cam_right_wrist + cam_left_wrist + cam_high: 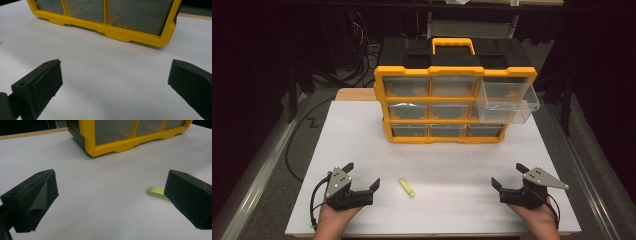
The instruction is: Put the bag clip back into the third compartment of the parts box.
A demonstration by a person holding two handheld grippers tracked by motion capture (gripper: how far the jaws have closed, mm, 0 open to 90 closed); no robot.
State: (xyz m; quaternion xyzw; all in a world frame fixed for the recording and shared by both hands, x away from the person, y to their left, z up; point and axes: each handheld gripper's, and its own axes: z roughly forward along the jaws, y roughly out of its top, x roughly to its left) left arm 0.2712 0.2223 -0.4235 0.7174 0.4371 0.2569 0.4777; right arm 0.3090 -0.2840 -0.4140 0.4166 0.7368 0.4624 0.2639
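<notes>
Desk point(362, 150): white top, carried everything.
Organizer point(455, 90): yellow-and-black, stood at the far middle; its top-right drawer point(508, 102) was pulled out.
Left tool point(362, 175): near left, jaws apart, holding nothing.
Right tool point(508, 175): near right, jaws apart, holding nothing.
Yellow-green piece point(407, 187): lay flat just right of the left tool, untouched.

My left gripper point(362, 176) is matte black, topped by a grey three-cornered plate dotted with small dark screws, and a black cable loops from its back. My right gripper point(508, 175) matches it, carrying the same grey plate and a dark cable at the wrist. Up close, each jaw is a blocky black wedge faced with a dull foam-like pad and marked by a small round hole.
</notes>
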